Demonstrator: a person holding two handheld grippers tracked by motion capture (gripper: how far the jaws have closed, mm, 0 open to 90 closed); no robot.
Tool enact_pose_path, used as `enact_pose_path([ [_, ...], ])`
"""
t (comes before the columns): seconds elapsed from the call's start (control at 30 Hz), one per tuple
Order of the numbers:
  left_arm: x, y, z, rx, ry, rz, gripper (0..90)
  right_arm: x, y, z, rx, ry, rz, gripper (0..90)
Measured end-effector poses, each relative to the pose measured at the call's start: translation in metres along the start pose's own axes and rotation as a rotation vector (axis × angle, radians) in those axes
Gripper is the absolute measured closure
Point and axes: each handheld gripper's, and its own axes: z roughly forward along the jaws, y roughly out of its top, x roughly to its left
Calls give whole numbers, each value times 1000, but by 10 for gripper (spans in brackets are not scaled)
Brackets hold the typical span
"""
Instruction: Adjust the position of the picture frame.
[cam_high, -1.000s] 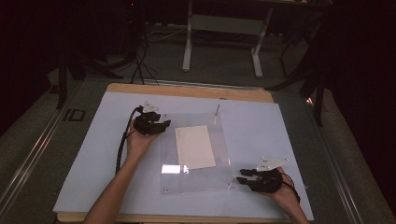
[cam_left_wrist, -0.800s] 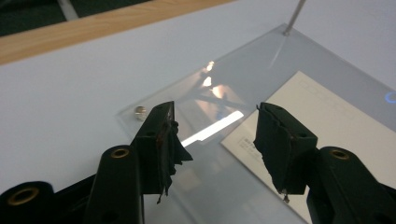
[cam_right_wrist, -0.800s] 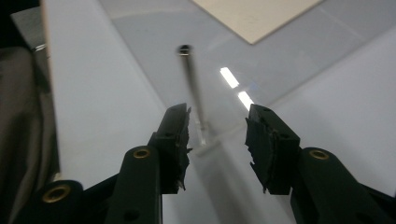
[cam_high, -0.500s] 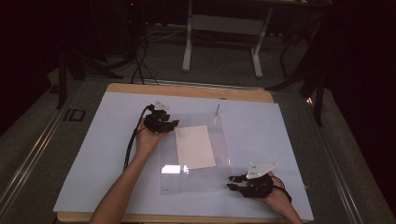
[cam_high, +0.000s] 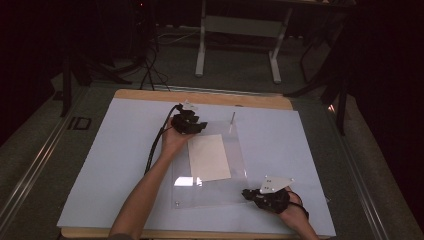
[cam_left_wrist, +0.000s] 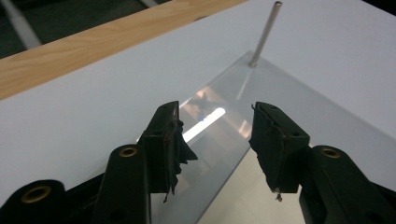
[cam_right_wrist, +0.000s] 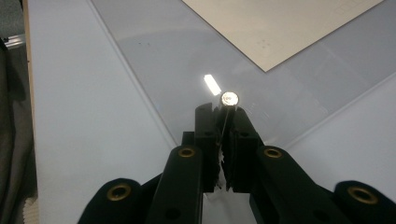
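Since the earlier frames the left gripper (cam_high: 198, 125) has travelled from the worktop left of the clear acrylic plate (cam_high: 235, 187) to that plate's far-left corner, and the right gripper (cam_high: 250, 193) has edged in to the plate's near-right corner.

Worktop (cam_high: 100, 165): covered by a white sheet, wooden edge showing at the far side.

Plate: lies flat on the sheet, central. A white paper (cam_high: 208, 157) lies flat within the plate's outline; whether on top or beneath cannot be told. One metal post (cam_high: 232, 120) stands upright at the plate's far-right corner.

Left gripper: in the left gripper view its jaws have just been closing and stand apart, either side of the plate's far edge (cam_left_wrist: 219, 116), with the pads (cam_left_wrist: 170, 140) not pressing on anything. It holds nothing.

Right gripper: in the right gripper view (cam_right_wrist: 224, 119) the jaws have just closed on a small metal pin (cam_right_wrist: 229, 99), its bright round end standing just above the fingertips, over the plate's near-right corner.

Judgement: the step in hand appears to be taking hold of the corner hardware with the right while the left comes in to secure the plate's far edge. Next, the left jaws need to settle squarely over that edge before closing, and the right must keep the pin upright; a skewed pinch could let it slip or tip.
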Motion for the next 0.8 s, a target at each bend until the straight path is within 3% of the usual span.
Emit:
enact_pose_path([
  [0.1, -2, 4, 10, -17, -27, -1, 529, 0, 0, 0, -3, 2, 1, 851],
  [0.4, -13, 21, 43, -13, -49, 19, 537, -1, -1, 0, -13, 6, 9, 851],
  [0.6, -24, 35, 77, 30, -48, 28, 537, -1, -2, 0, -15, 11, 8, 851],
  [0.8, -34, 47, 103, 46, -92, 29, 524, -1, -2, 0, -17, 7, 9, 851],
])
